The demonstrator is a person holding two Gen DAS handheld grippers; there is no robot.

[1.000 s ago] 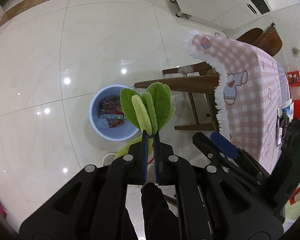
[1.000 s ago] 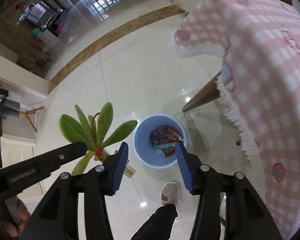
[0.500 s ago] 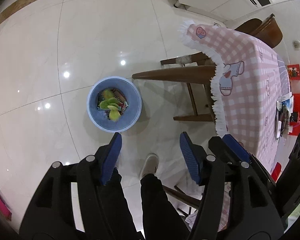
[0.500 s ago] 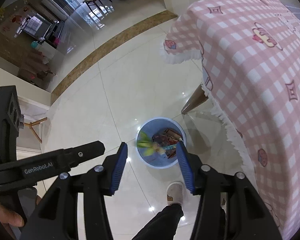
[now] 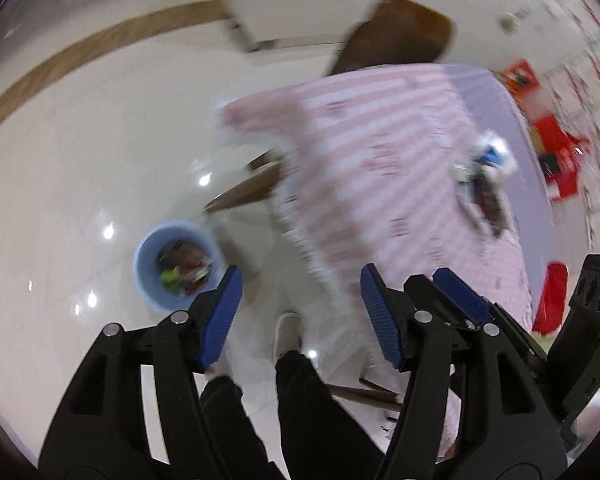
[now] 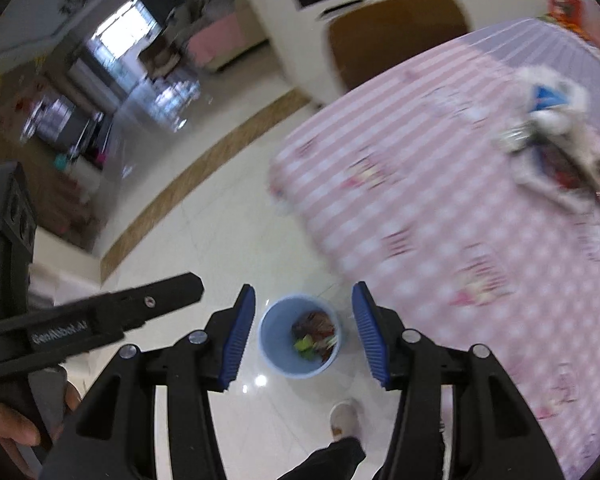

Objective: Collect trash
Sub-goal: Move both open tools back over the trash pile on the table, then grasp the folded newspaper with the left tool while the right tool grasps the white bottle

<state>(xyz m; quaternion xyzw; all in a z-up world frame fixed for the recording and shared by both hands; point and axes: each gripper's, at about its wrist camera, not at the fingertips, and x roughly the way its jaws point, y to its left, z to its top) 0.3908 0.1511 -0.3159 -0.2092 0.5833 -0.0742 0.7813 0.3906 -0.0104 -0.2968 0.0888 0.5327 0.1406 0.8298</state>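
Motion-blurred wrappers (image 6: 556, 152) on table; bin (image 6: 278, 344) contents indistinct.

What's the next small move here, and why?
Probably carry the left gripper toward the pile of wrappers on the pink checked tablecloth. Both it and the right gripper are open and empty, its jaws just having opened; the green plant piece lies in the blue bin, and that pile is the trash still out.
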